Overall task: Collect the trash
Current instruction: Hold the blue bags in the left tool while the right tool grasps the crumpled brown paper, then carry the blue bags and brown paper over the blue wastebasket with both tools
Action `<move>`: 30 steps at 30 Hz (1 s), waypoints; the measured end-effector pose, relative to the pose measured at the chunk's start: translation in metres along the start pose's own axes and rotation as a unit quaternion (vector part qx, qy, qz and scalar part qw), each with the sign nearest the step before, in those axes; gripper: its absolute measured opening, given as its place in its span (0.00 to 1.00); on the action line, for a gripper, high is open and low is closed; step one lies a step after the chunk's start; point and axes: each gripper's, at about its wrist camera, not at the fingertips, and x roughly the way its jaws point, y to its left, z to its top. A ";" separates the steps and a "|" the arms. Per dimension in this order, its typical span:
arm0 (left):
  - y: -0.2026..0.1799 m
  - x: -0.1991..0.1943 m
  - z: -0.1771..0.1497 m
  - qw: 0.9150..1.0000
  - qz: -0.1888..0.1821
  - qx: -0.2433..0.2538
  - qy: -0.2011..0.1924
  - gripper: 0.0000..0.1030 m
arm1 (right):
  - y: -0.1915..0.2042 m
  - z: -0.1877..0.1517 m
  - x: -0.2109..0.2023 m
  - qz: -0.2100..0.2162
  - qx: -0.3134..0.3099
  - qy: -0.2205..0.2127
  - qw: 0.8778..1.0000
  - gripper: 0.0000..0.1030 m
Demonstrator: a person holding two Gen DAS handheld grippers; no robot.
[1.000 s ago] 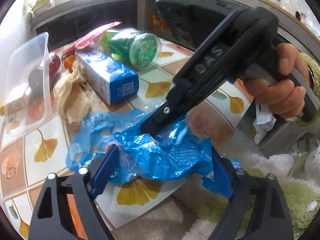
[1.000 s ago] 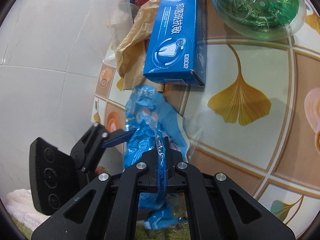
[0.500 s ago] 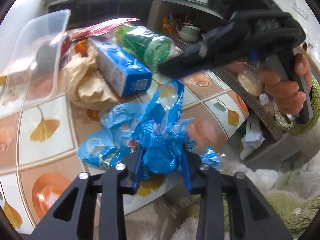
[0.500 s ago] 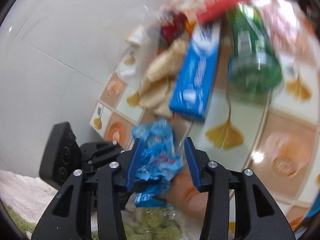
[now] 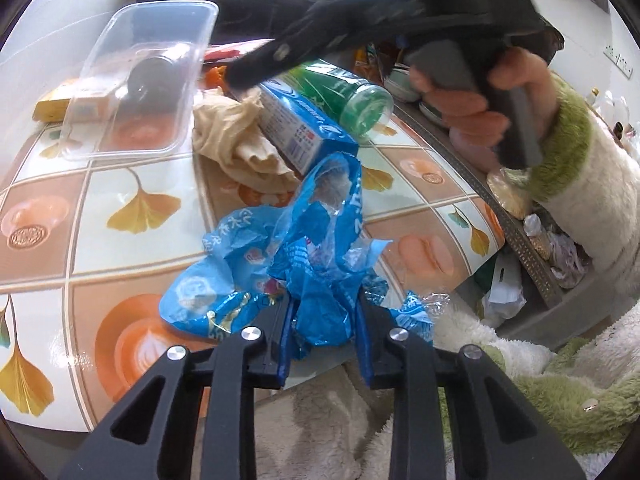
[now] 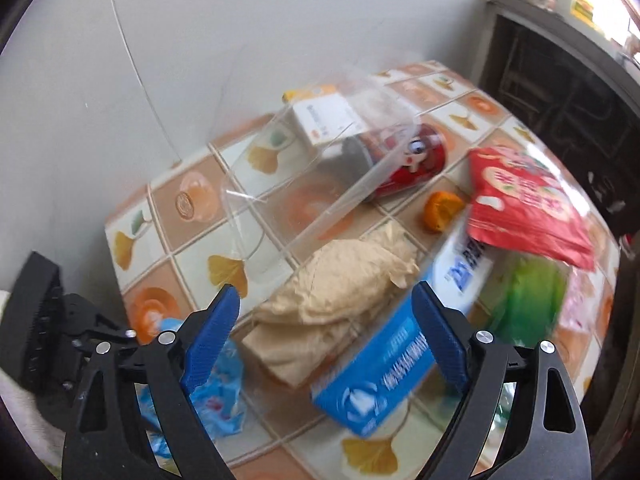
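My left gripper (image 5: pixel 322 320) is shut on a crumpled blue plastic wrapper (image 5: pixel 316 248) at the near edge of the tiled table (image 5: pixel 120 208). My right gripper (image 6: pixel 326 320) is open and empty, held above a crumpled tan paper bag (image 6: pixel 344 280) and a blue toothpaste box (image 6: pixel 400 356). The wrapper also shows low at the left in the right wrist view (image 6: pixel 218 396). The right gripper's body shows at the top of the left wrist view (image 5: pixel 400 16).
A clear plastic tub (image 6: pixel 320 184) lies over a red can (image 6: pixel 404 160) and a white box (image 6: pixel 328 120). A red snack bag (image 6: pixel 524 208), a green bottle (image 6: pixel 532 292) and an orange peel (image 6: pixel 442 210) lie nearby. A dark shelf (image 5: pixel 520 236) stands at the table's right.
The left gripper closed on the blue wrapper. The right gripper let go of it, opened wide, rose and swung over the paper bag and toothpaste box.
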 end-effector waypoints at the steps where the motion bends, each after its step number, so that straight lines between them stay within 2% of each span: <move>1: 0.001 -0.001 0.000 1.000 -0.001 -0.001 -0.001 0.24 | 0.003 0.002 0.008 -0.004 -0.011 0.008 1.000 0.80; 2: 0.003 -0.001 -0.001 1.000 -0.003 -0.003 -0.002 0.24 | 0.008 0.003 0.012 -0.009 -0.016 0.013 1.000 0.78; 4: 0.005 -0.002 -0.002 1.000 -0.008 -0.007 -0.004 0.24 | 0.012 0.004 0.023 -0.012 -0.023 0.031 0.999 0.68; 8: 0.011 -0.003 -0.002 1.000 -0.019 -0.015 -0.005 0.24 | 0.014 0.002 0.043 -0.022 -0.029 0.064 0.997 0.58; 10: 0.012 -0.003 -0.002 1.000 -0.018 -0.015 -0.006 0.24 | 0.017 -0.002 0.051 -0.026 -0.030 0.080 0.996 0.48; 14: 0.013 -0.005 -0.002 1.000 -0.015 -0.016 -0.008 0.24 | 0.018 -0.009 0.057 -0.026 -0.020 0.089 0.996 0.37; 16: 0.014 -0.005 -0.002 1.000 -0.011 -0.018 -0.009 0.24 | 0.016 -0.012 0.056 -0.020 -0.007 0.088 0.996 0.20; 19: 0.013 -0.005 -0.002 1.000 -0.004 -0.020 -0.012 0.24 | 0.016 -0.016 0.053 -0.027 0.006 0.084 0.996 0.07; 22: 0.012 -0.005 -0.001 1.000 0.003 -0.022 -0.014 0.24 | 0.012 -0.025 0.044 -0.011 0.036 0.071 0.997 0.04; 30: 0.003 -0.008 0.003 0.999 0.023 -0.028 -0.011 0.21 | -0.001 -0.060 -0.021 0.023 0.102 -0.004 0.995 0.04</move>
